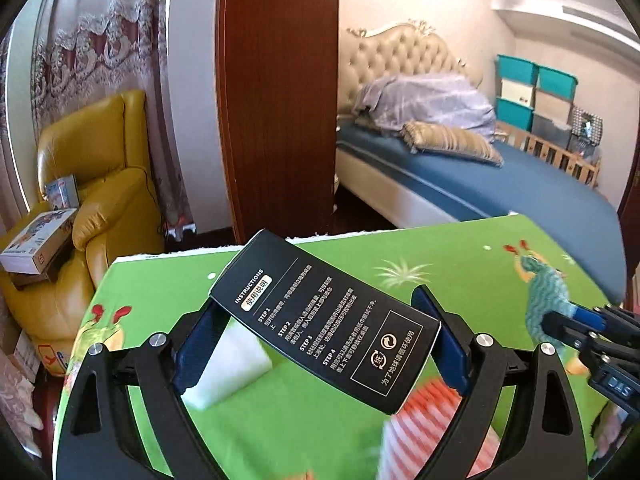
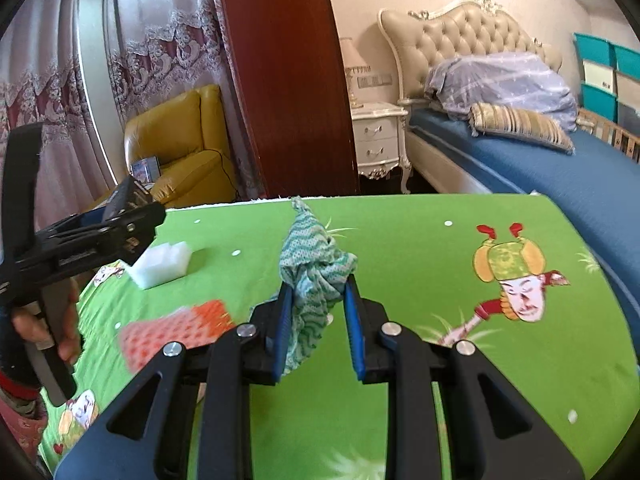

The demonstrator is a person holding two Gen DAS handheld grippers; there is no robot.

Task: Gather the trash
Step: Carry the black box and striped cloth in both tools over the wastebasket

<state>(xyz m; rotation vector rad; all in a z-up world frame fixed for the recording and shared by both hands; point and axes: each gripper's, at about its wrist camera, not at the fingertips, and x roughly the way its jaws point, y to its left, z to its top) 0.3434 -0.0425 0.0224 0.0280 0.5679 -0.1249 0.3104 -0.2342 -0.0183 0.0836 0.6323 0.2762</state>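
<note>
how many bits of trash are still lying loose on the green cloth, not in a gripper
2: a white foam block near the cloth's far left, and a red-and-white patterned packet nearer the camera. More may be hidden below the hand-held grippers.

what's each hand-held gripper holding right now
Left hand-held gripper: shut on flat black cardboard instruction box.
Right hand-held gripper: shut on crumpled teal patterned cloth.
</note>
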